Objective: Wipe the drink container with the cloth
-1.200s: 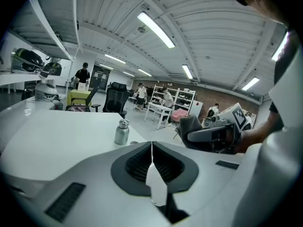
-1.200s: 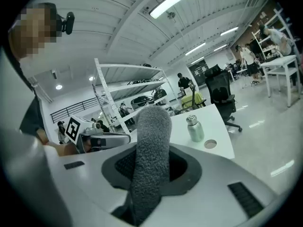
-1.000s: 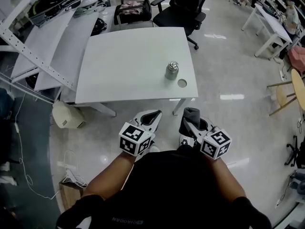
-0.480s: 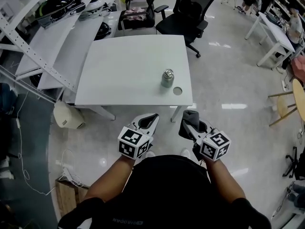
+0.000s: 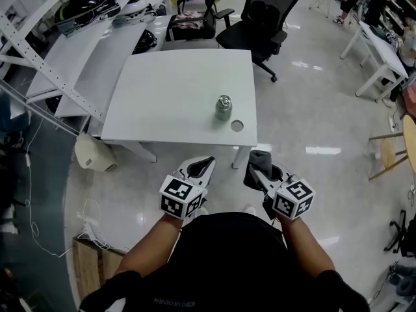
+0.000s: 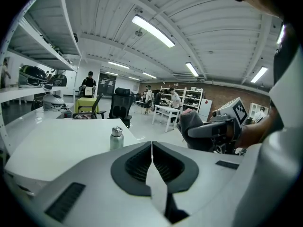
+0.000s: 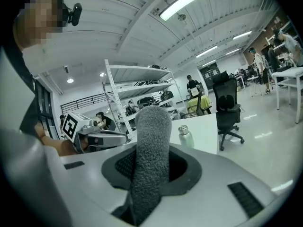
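Drink container [image 5: 223,107]: metal bottle, upright, long axis vertical, cap uppermost. It stands on the white table [image 5: 162,96] at the centre of the head view, near the table's lower right corner, just beside a round disc [image 5: 237,126].
Cloth [image 7: 150,141]: dark grey, standing upright, pinched between the jaws of the right gripper [image 5: 260,169]; lower centre-right, well apart from the container.
Left gripper [image 5: 202,166]: jaws pressed together, nothing between them; lower centre, short of the table edge.
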The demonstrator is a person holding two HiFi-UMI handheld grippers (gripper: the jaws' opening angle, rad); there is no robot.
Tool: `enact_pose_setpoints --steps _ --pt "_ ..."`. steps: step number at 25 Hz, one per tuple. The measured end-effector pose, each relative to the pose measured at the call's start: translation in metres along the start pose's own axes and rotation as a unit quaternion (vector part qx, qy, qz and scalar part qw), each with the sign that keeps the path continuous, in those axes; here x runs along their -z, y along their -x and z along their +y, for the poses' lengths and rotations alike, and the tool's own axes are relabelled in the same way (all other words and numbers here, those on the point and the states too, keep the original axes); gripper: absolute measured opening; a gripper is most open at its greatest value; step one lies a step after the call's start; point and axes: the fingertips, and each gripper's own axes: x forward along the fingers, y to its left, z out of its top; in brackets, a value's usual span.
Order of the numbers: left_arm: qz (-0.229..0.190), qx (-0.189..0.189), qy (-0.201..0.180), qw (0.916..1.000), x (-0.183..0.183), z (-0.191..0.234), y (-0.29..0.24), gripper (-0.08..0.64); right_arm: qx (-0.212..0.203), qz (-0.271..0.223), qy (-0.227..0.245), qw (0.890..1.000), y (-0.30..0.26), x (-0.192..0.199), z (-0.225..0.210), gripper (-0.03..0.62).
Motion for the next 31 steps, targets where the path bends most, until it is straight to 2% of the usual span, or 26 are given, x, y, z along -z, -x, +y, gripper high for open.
enact_pose_setpoints --steps 8,31 --pt "0.004 -0.003 -0.016 0.9999 -0.004 -0.009 -0.002 0.018 0.0 -0.007 0.006 1.0 0.006 -0.003 -0.014 0.106" --pt "-0.004 0.007 -0.026 0.9996 -0.016 0.005 -0.002 0.018 0.019 -0.013 -0.001 1.0 0.004 -0.003 -0.009 0.107"
